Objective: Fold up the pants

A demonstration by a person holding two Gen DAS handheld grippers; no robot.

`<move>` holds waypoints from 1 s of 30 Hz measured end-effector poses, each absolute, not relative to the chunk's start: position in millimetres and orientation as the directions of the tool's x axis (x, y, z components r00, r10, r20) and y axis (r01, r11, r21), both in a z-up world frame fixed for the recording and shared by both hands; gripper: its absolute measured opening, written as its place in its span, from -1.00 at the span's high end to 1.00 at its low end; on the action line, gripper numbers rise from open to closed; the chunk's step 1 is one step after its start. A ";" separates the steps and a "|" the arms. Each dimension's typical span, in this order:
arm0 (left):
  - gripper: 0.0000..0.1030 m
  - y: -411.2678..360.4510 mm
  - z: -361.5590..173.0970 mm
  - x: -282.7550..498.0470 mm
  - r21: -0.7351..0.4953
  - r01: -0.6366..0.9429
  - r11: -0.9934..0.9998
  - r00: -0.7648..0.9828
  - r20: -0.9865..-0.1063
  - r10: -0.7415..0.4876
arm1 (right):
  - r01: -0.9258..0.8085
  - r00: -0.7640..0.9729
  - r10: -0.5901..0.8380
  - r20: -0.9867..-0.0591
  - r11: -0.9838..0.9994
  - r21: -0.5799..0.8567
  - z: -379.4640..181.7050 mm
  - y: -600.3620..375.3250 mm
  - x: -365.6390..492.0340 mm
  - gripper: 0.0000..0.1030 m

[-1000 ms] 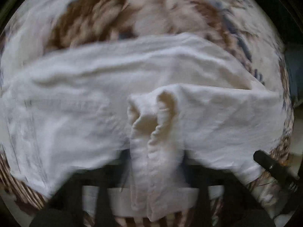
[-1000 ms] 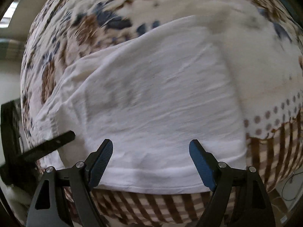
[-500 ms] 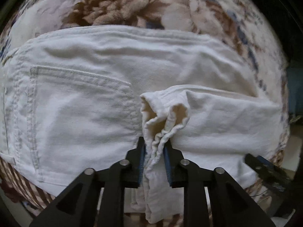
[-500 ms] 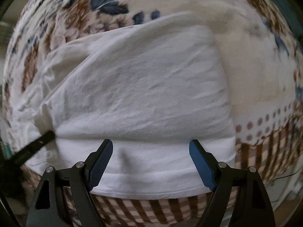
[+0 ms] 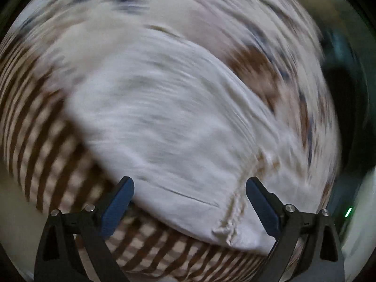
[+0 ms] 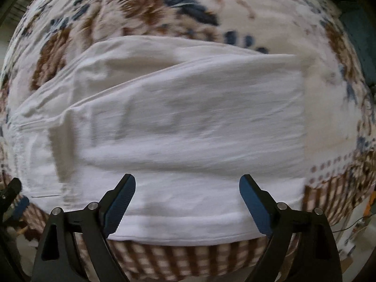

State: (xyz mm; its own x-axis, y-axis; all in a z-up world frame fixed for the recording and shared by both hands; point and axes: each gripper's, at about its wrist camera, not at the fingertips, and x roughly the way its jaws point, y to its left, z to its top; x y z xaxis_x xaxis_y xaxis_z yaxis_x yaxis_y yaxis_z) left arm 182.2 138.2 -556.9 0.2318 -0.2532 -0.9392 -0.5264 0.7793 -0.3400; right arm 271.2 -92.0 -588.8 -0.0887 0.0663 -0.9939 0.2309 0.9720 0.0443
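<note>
Since half a sec ago, left gripper [image 5: 189, 202] let go of the bunched hem; fingers were opening, nothing btwn them. Right gripper [image 6: 186, 199] opening too, empty. Pants [image 6: 178, 127] lay folded mid-frame on floral bedspread [image 6: 164, 11]. Next prob: regrasp an edge for another fold.

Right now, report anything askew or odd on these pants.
The folded white pants lie slightly askew: the top layer sits skewed, leaving a strip of the lower layer exposed along the far edge. A frayed hem shows near the left gripper. No damage otherwise.
</note>
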 end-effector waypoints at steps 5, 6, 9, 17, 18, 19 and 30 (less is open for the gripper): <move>-0.69 203.1 -596.7 161.4 -0.365 -0.731 0.577 0.276 -0.931 -0.240 | 0.173 -0.106 0.111 -0.988 0.981 0.092 -592.7 -51.0 284.3 -0.79; -0.40 211.2 -607.2 160.0 -0.400 -0.747 0.530 0.299 -0.915 -0.269 | 0.161 -0.105 0.111 -0.988 0.983 0.093 -592.7 -45.5 286.4 -0.79; 0.12 229.3 -626.7 158.7 -0.482 -0.761 0.435 0.370 -0.873 -0.318 | 0.095 -0.083 0.090 -0.993 0.992 0.082 -590.0 -18.7 299.1 -0.79; 0.59 221.3 -595.5 151.7 -0.566 -0.642 0.517 0.503 -0.820 -0.272 | 0.044 -0.086 0.061 -0.994 0.997 0.057 -597.3 15.0 316.8 -0.79; 0.58 221.4 -599.4 150.8 -0.576 -0.635 0.516 0.510 -0.813 -0.281 | 0.040 -0.088 0.059 -0.994 0.998 0.055 -601.9 21.4 320.6 -0.79; 0.52 223.4 -607.8 151.5 -0.575 -0.647 0.500 0.504 -0.815 -0.284 | 0.037 -0.092 0.055 -0.994 0.998 0.052 -603.4 24.0 320.7 -0.79; -0.04 229.6 -636.5 180.9 -0.544 -0.688 0.480 0.473 -0.838 -0.272 | 0.090 -0.104 0.030 -0.994 0.996 0.021 -628.3 15.8 299.7 -0.79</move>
State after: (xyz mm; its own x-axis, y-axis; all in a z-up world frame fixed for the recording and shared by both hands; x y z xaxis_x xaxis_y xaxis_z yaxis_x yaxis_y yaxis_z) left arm 180.9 229.6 -636.5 0.4727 -0.2723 -0.8381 -0.6884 0.4797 -0.5441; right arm 299.7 15.8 -628.3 -0.1037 0.0305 -0.9941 0.0904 0.9957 0.0211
